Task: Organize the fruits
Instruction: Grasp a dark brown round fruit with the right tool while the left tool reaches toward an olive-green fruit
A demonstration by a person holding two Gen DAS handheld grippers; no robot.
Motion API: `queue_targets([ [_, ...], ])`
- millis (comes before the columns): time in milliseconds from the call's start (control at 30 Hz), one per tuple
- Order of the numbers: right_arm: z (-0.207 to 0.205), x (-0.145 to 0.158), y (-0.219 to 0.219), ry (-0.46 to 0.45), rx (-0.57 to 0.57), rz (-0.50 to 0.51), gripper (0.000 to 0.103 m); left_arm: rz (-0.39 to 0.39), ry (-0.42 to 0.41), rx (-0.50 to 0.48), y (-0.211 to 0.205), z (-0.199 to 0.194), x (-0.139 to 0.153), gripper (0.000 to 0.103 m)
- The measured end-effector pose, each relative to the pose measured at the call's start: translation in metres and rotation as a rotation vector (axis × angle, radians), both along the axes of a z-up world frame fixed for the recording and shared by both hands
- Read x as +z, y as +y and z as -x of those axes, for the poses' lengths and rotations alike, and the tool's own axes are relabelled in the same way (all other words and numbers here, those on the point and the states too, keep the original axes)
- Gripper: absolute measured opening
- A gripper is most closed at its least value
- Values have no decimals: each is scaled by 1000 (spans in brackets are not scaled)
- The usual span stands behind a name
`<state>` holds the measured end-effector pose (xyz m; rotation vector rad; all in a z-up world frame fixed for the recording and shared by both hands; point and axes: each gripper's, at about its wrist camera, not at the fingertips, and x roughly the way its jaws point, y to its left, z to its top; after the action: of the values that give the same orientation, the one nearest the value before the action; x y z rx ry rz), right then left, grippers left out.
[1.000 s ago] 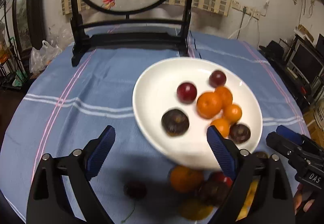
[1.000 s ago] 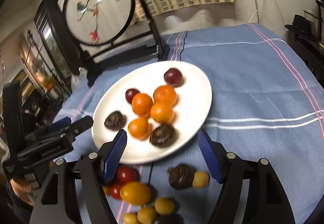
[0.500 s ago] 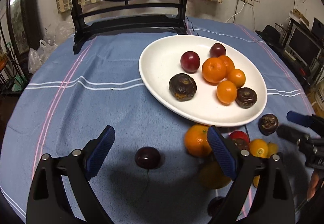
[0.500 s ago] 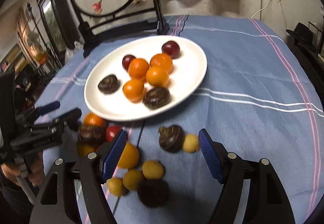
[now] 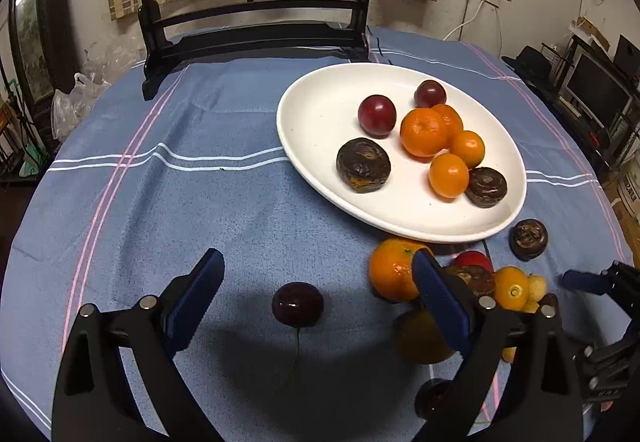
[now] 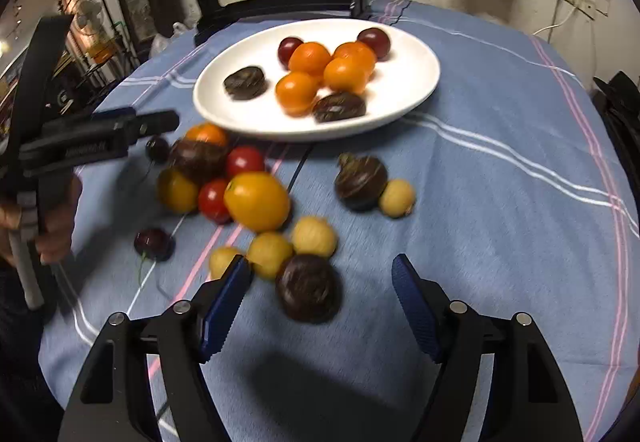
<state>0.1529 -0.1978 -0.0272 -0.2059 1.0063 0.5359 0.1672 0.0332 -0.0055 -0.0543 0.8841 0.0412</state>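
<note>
Eight fruits are sitting on the white plate (image 5: 320, 122); left tongs (image 5: 316, 282) are gaping empty, right tongs (image 6: 322, 294) are closing, pinching nothing.

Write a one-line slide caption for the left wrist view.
Open left gripper hovers over a dark cherry on the blue cloth, near the white plate of fruit.
</note>
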Motion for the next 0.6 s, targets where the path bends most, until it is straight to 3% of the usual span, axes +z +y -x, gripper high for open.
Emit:
queue_targets([
  [33,2,-3,1,4,10,12,68,-4,-1,-4,-1,0,1,92],
  [67,3,-7,3,15,18,18,57,-6,-2,-9,-2,1,1,92],
  [167,2,-7,2,9,15,6,48,-15,-4,-30,-6,3,2,92],
  [233,0,-7,0,-2,0,8,33,-31,-4,-64,-12,5,3,92],
  [433,-7,3,-13,-11,-46,-80,34,-87,1,-159,-28,13,0,92],
  [600,-9,7,-17,-22,-58,-116,34,-113,6,-184,-33,16,0,92],
])
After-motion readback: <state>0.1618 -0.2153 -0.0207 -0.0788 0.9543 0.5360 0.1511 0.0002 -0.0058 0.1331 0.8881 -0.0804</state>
